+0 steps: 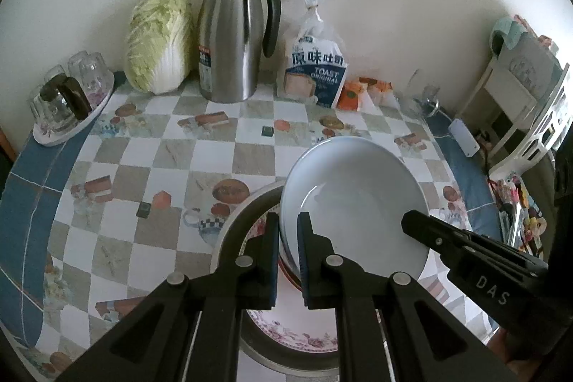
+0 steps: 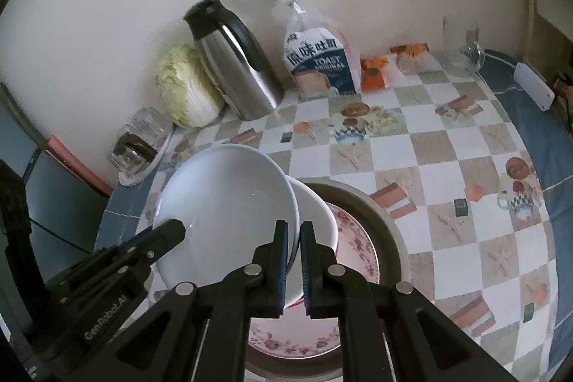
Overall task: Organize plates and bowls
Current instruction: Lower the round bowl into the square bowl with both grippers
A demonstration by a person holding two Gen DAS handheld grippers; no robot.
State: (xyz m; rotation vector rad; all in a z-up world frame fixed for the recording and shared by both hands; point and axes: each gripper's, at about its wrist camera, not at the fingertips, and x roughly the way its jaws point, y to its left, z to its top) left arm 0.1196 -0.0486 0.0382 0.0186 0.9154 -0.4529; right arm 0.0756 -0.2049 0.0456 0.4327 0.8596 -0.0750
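A white bowl (image 1: 354,188) (image 2: 229,199) is held tilted above a stack of dishes. My left gripper (image 1: 288,231) is shut on its left rim, and my right gripper (image 2: 293,238) is shut on its right rim. Below it sits a second white bowl (image 2: 318,217) on a plate with a pink flower pattern (image 1: 301,339) (image 2: 354,238), inside a wide grey dish (image 1: 247,210) (image 2: 386,224). Each gripper shows in the other's view, the right gripper (image 1: 465,249) and the left gripper (image 2: 150,249).
On the checked tablecloth (image 1: 179,160) by the wall stand a steel jug (image 1: 232,38), a cabbage (image 1: 157,41), a bag of toast (image 1: 315,59), orange packets (image 1: 354,95) and a glass (image 1: 422,95). A tray of upturned glasses (image 1: 68,102) sits far left. A white chair (image 1: 530,117) stands right.
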